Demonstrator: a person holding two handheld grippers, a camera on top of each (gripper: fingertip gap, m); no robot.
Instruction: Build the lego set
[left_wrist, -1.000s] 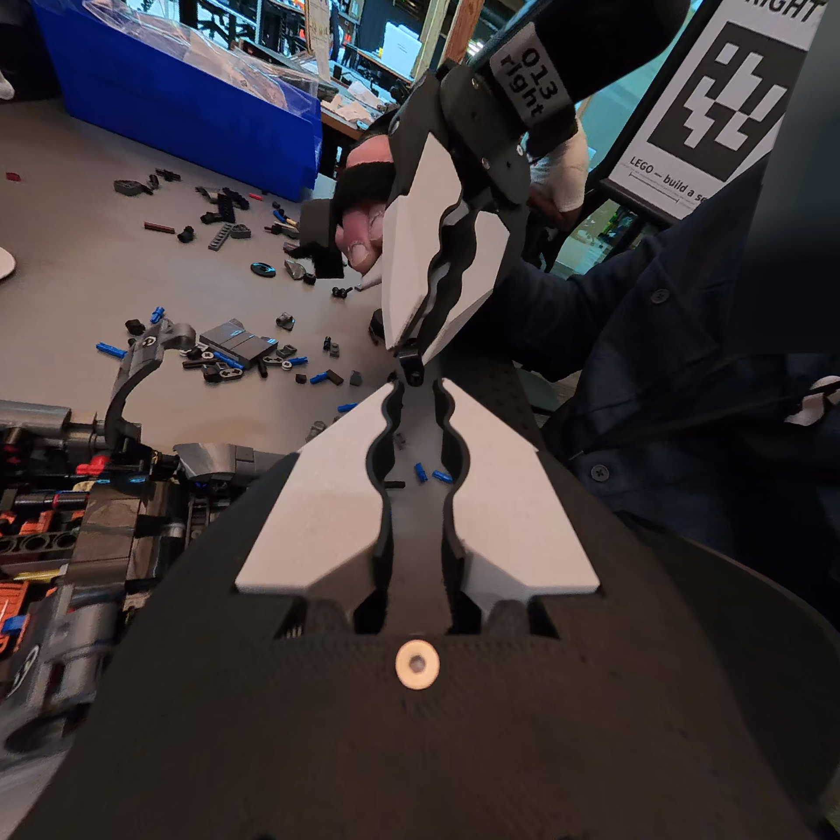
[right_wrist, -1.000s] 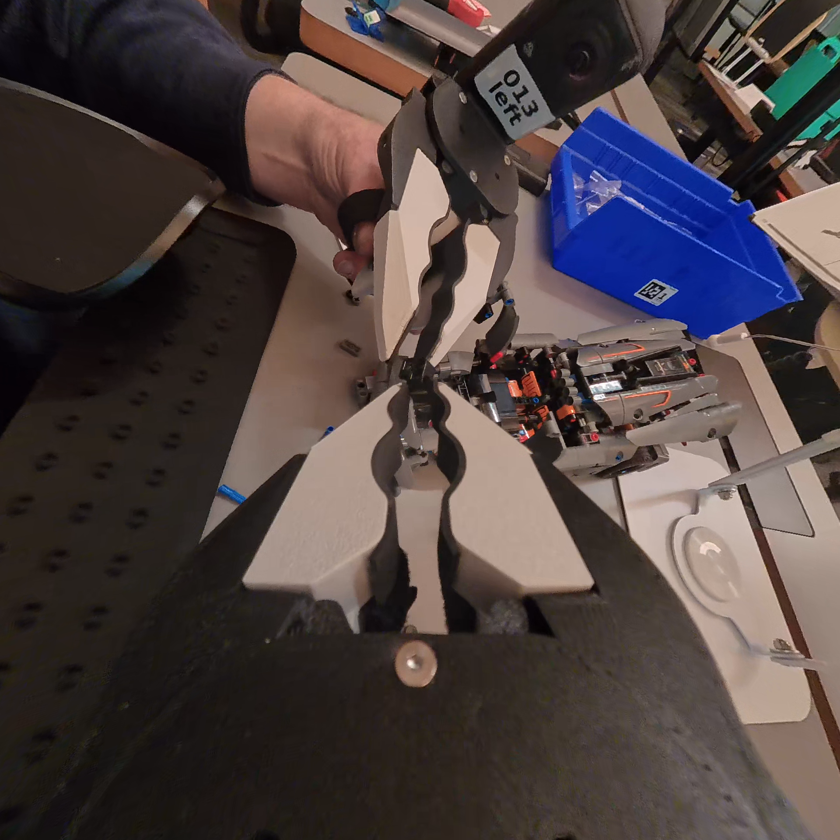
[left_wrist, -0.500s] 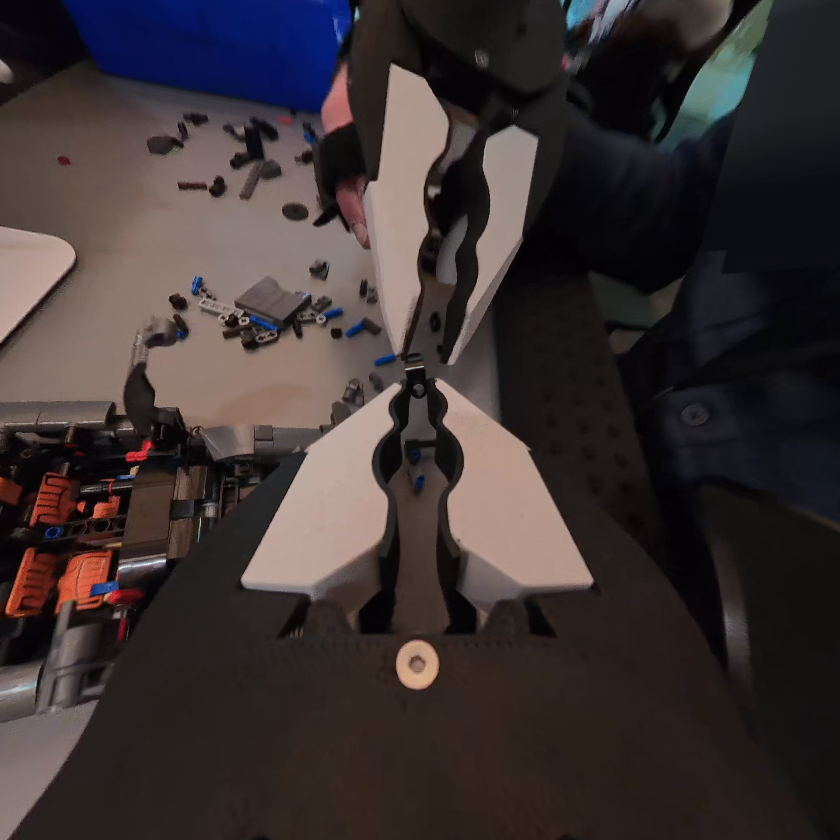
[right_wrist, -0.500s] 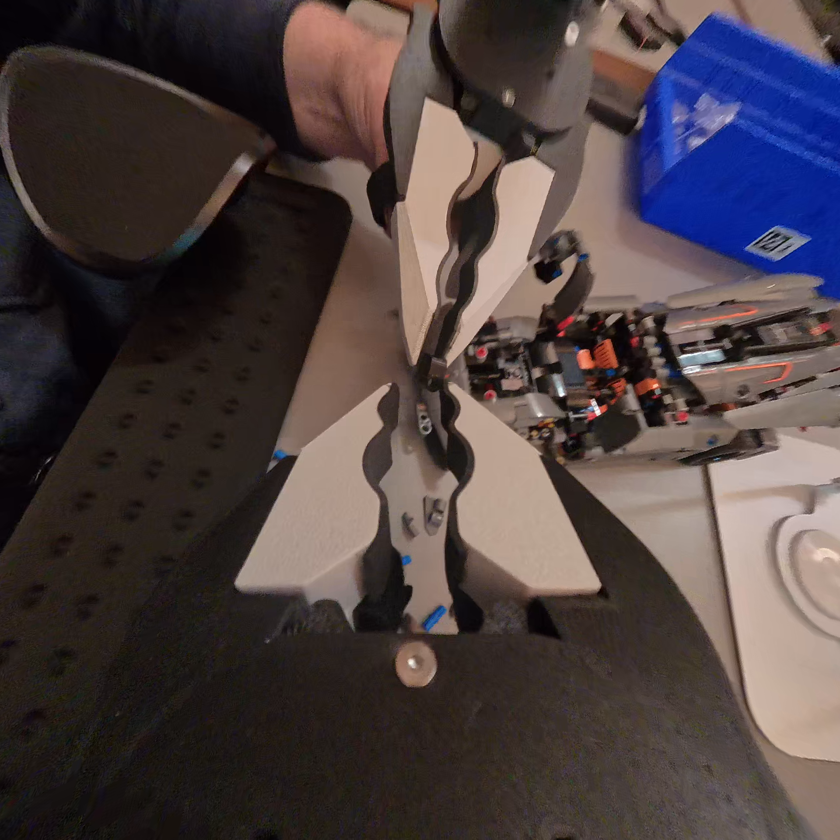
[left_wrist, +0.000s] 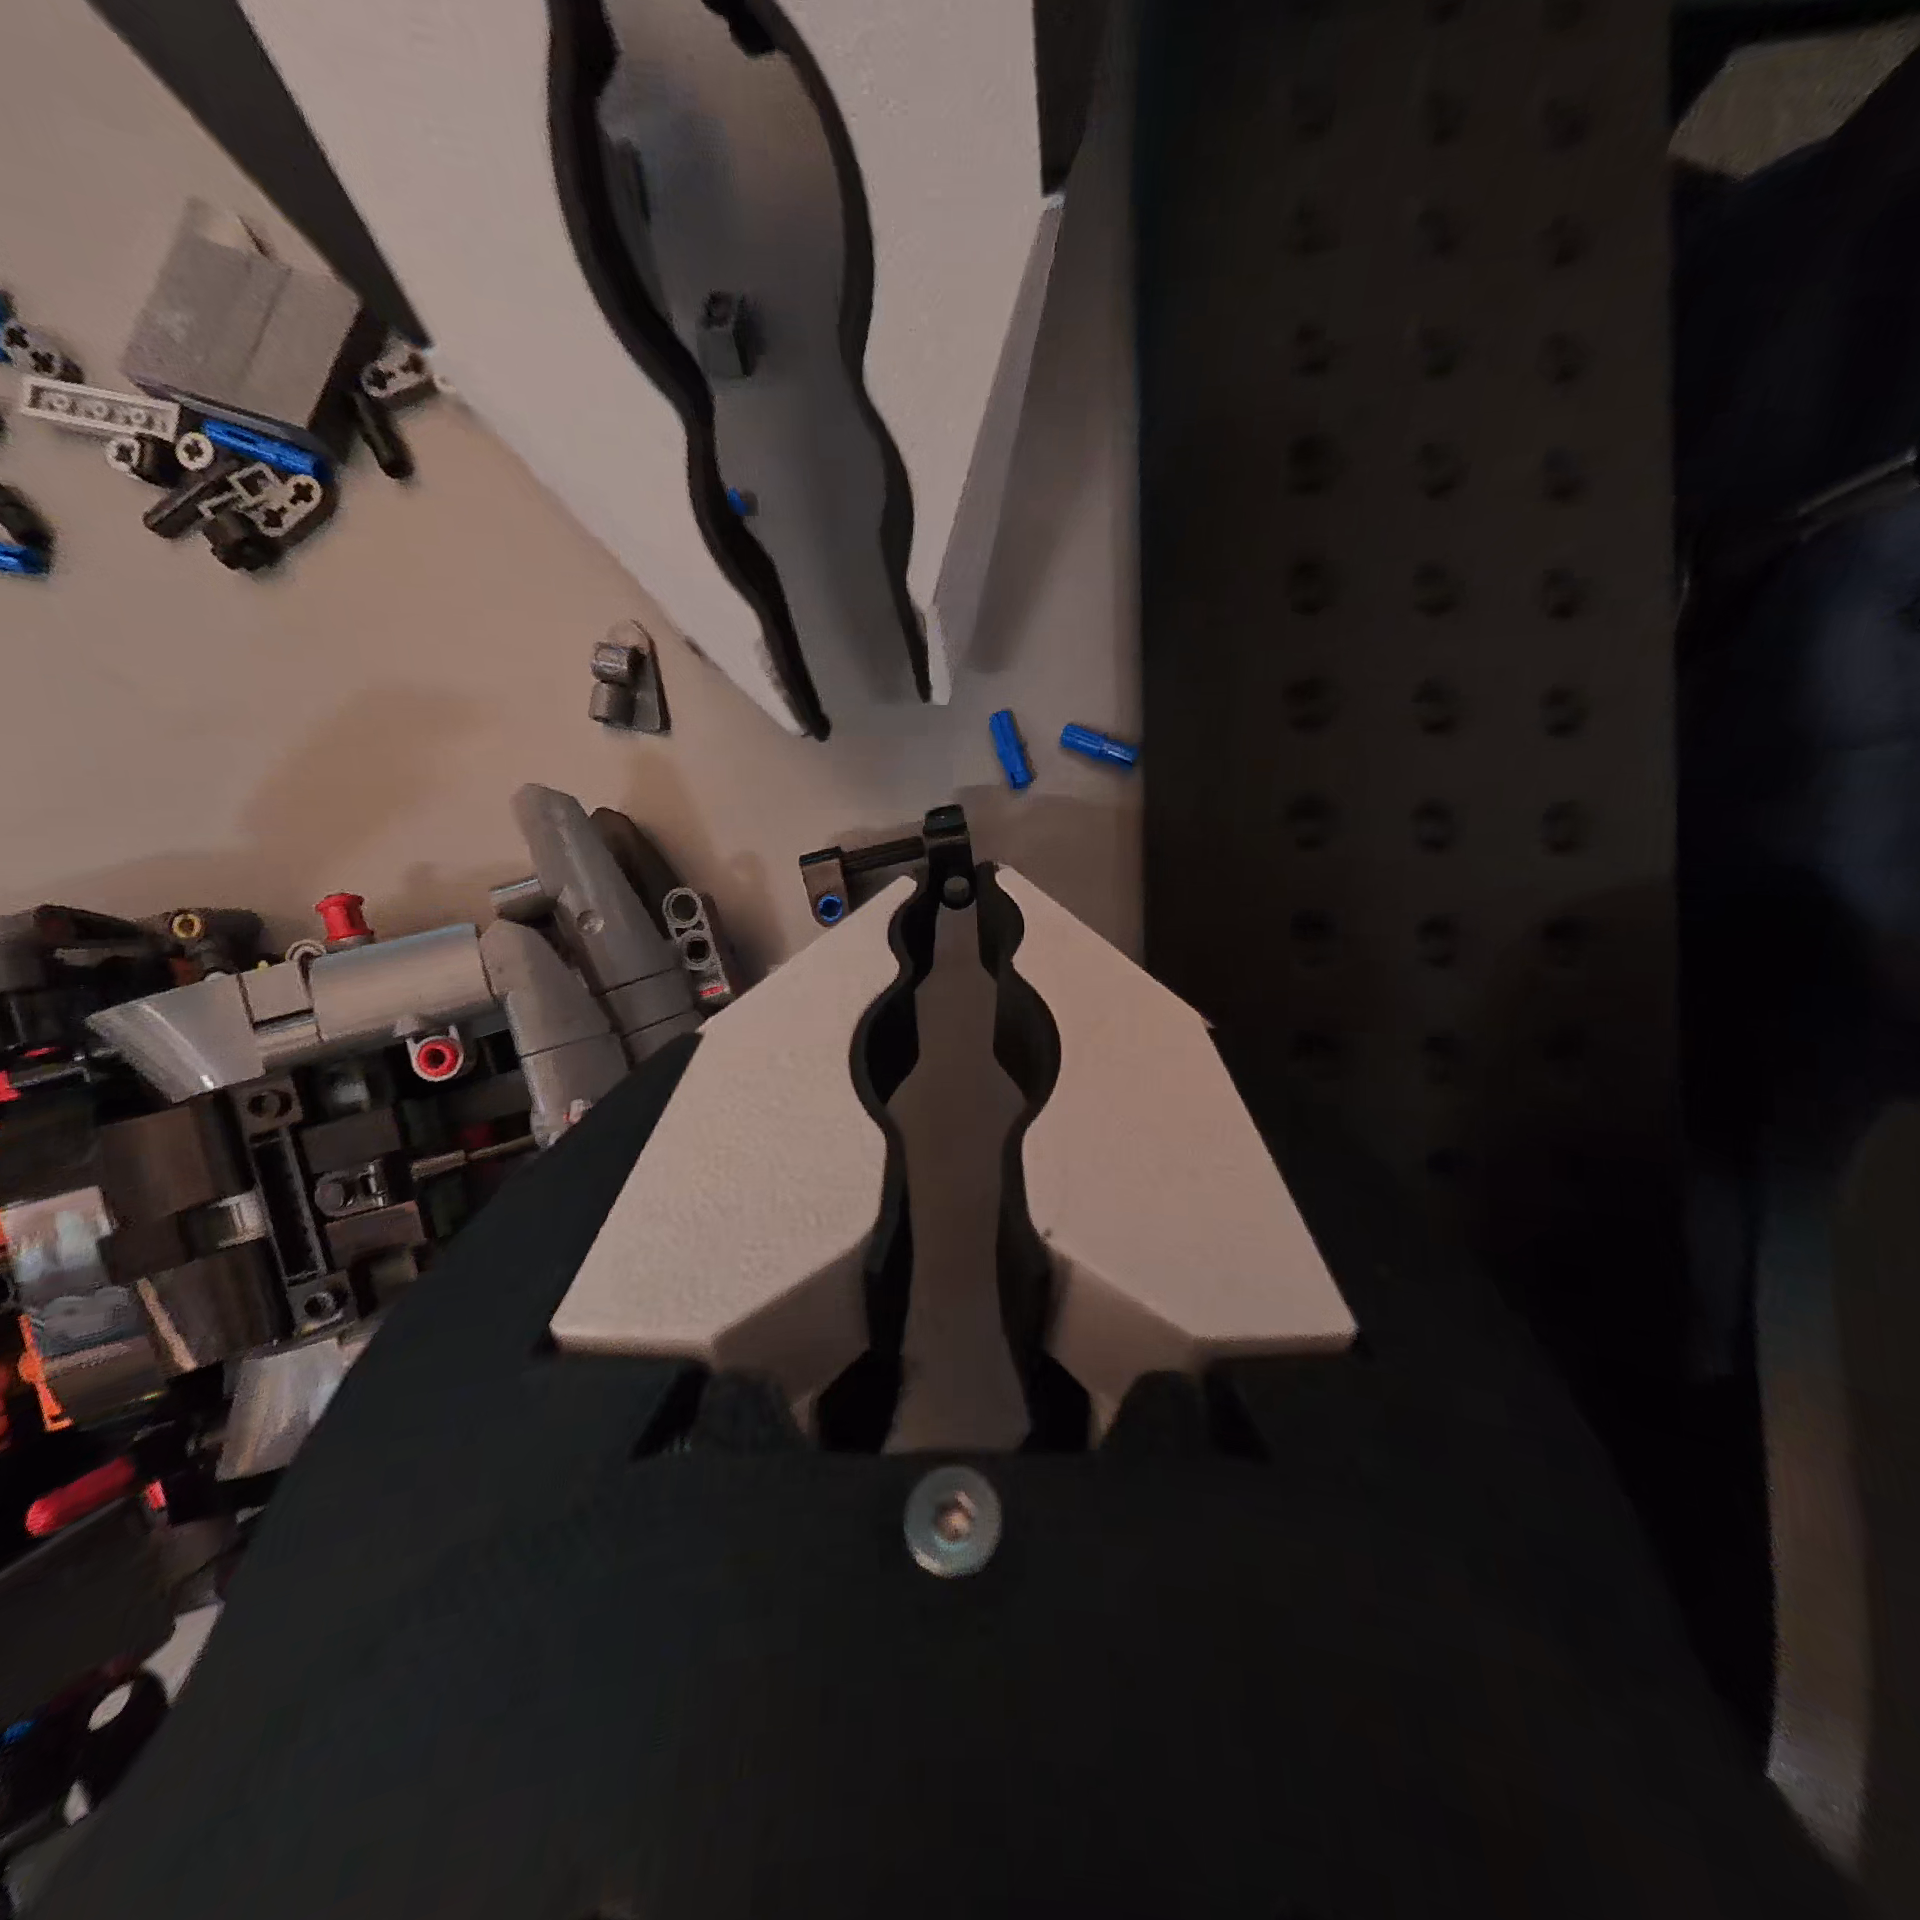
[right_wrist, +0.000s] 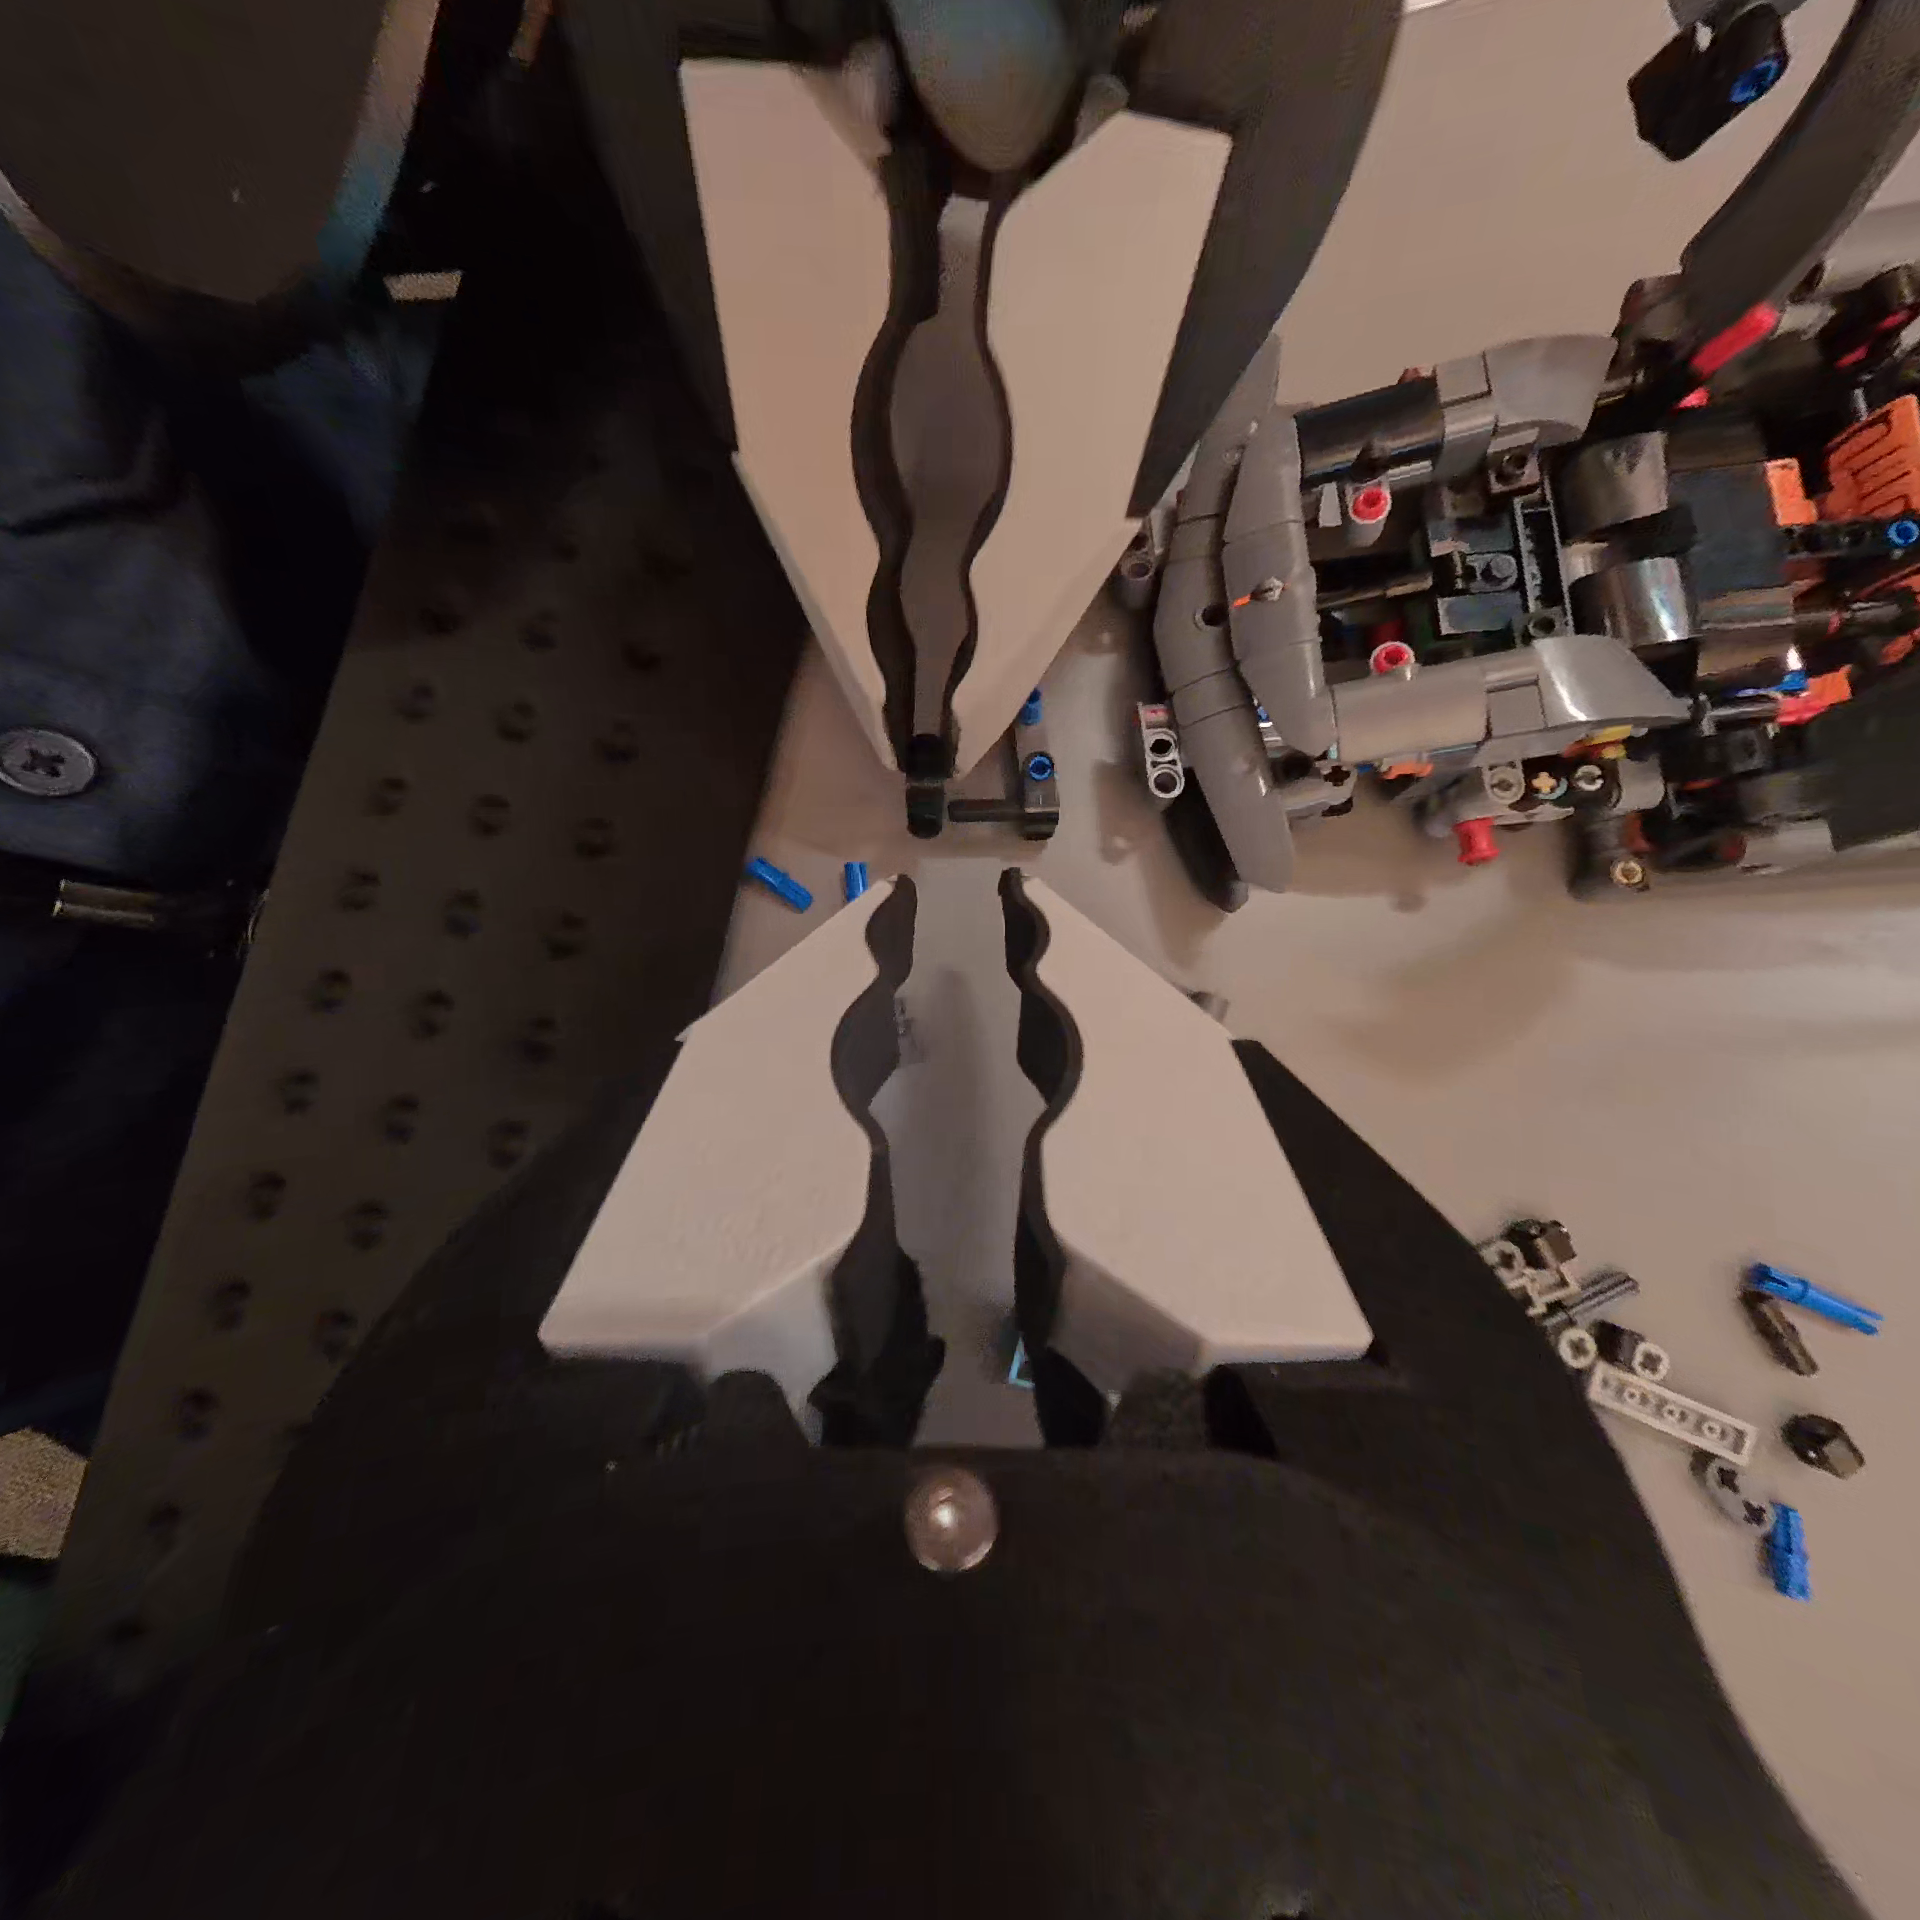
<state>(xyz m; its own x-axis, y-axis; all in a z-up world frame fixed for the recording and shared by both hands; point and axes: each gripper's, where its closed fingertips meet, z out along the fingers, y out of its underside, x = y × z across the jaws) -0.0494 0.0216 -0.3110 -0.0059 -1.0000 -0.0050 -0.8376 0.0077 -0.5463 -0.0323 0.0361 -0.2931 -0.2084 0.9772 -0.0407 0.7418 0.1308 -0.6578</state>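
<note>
Left hand-held gripper (left_wrist: 951, 883) pinching black connector (left_wrist: 948, 847) — axle (left_wrist: 883, 858) seemingly pointing toward model (left_wrist: 343, 1049)

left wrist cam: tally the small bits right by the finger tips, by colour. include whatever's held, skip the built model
Blue pins, loose: 2
Grey piece, loose: 1
Black piece, in left gripper: 1
Total: 4
</note>
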